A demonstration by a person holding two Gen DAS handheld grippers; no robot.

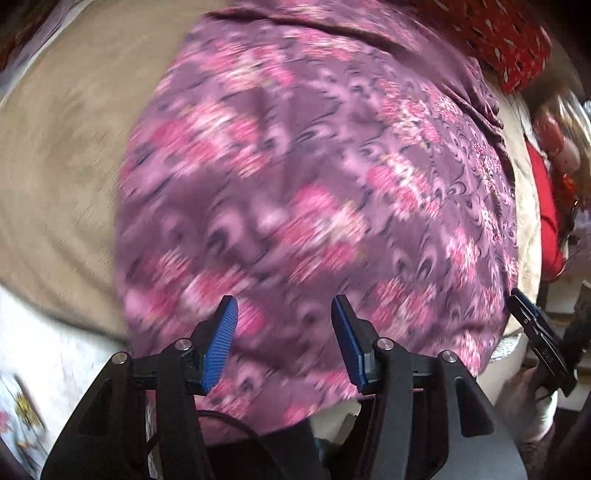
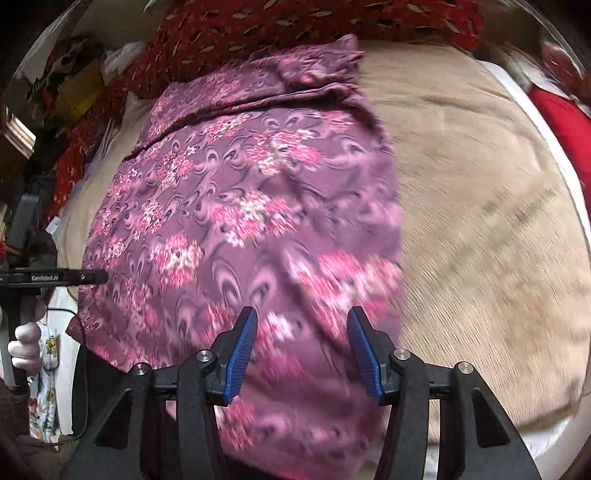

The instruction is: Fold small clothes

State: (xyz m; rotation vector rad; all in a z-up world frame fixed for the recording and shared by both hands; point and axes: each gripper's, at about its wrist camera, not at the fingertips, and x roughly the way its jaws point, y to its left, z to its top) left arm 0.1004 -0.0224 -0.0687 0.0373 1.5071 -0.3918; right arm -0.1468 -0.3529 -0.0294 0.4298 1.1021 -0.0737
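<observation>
A purple garment with pink flower print [image 1: 314, 192] lies spread on a beige cover [image 1: 62, 177]. In the left wrist view my left gripper [image 1: 284, 343] hovers above its near part, blue pads apart, nothing between them. My right gripper [image 2: 301, 354] hangs over the same garment [image 2: 243, 221] near its right edge, also open and empty. Each view catches the other gripper at the side: the right one [image 1: 535, 332] past the cloth's right edge, the left one [image 2: 55, 277] at the cloth's left edge, held by a gloved hand [image 2: 24, 347].
A red patterned cloth [image 2: 295, 22] lies along the far side of the beige cover [image 2: 480, 221]. A plain red item [image 2: 565, 122] sits at the right. Clutter [image 2: 70, 77] fills the far left corner. A light floral sheet [image 1: 26, 369] shows below the cover's near left edge.
</observation>
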